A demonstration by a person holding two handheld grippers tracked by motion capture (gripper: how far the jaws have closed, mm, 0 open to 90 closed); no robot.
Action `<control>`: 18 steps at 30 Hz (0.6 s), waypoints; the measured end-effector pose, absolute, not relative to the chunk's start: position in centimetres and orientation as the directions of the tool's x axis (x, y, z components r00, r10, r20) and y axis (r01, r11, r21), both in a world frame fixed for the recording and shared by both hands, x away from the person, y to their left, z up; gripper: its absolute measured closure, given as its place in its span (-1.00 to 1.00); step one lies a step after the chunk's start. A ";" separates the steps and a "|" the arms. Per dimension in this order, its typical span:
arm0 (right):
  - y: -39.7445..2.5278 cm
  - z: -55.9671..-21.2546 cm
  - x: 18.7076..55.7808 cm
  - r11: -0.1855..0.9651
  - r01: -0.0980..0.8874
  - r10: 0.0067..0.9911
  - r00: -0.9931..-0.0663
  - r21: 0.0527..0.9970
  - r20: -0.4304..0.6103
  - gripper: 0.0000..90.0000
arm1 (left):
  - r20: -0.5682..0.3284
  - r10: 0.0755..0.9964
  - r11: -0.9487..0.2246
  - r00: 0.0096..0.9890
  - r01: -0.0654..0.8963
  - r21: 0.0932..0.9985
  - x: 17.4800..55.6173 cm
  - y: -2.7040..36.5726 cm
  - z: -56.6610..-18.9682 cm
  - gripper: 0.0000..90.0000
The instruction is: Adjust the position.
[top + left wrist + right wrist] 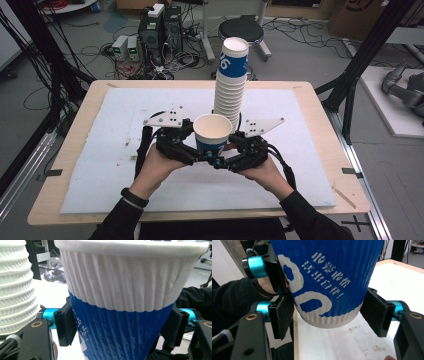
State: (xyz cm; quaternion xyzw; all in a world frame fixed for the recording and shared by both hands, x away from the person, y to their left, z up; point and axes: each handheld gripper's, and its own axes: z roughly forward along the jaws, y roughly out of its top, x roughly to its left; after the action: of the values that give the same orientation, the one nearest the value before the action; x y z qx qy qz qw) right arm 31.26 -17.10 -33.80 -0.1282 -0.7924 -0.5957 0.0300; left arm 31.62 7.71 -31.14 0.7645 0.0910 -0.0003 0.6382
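A single ribbed paper cup [212, 131], white at the top and blue below with white print, is held upright just above the white mat [115, 150]. My left gripper [200, 154] is shut on the cup's blue middle [120, 322]; its pads [65, 323] press both sides. My right gripper [223, 159] is shut on the cup [327, 277] lower down, near the base, and its pads [284, 312] touch the wall. Right behind the cup stands a tall stack of the same cups [231, 85], also at the left edge of the left gripper view as cups [15, 285].
The mat lies on a wooden table [75, 127]. Black frame posts [350, 85] stand at both sides. On the floor beyond are a round stool [241, 30], computer boxes [160, 30] and cables.
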 end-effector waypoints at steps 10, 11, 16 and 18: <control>-17.1 -33.8 31.2 0.288 0.215 0.155 -0.972 0.933 0.176 -0.32 | -0.108 0.151 -0.172 0.983 0.134 0.976 31.4 7.9 -30.6 -0.58; -17.1 -33.8 31.3 0.291 0.213 0.154 -0.973 0.933 0.174 -0.32 | -0.107 0.154 -0.170 0.982 0.133 0.977 31.3 7.9 -30.5 -0.58; -16.9 -33.9 31.2 0.310 0.220 0.147 -0.972 0.925 0.182 -0.32 | -0.109 0.157 -0.160 0.982 0.134 0.978 31.2 8.1 -30.3 -0.60; -16.8 -34.0 31.3 0.309 0.220 0.142 -0.973 0.925 0.184 -0.32 | -0.110 0.150 -0.160 0.983 0.134 0.978 31.3 8.2 -30.3 -0.57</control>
State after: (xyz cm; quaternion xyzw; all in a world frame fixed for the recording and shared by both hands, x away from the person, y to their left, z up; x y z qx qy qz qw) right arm 31.27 -16.78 -33.98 -0.1120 -0.8084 -0.5769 0.0336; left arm 31.27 8.16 -30.27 0.7615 0.0932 0.0061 0.6414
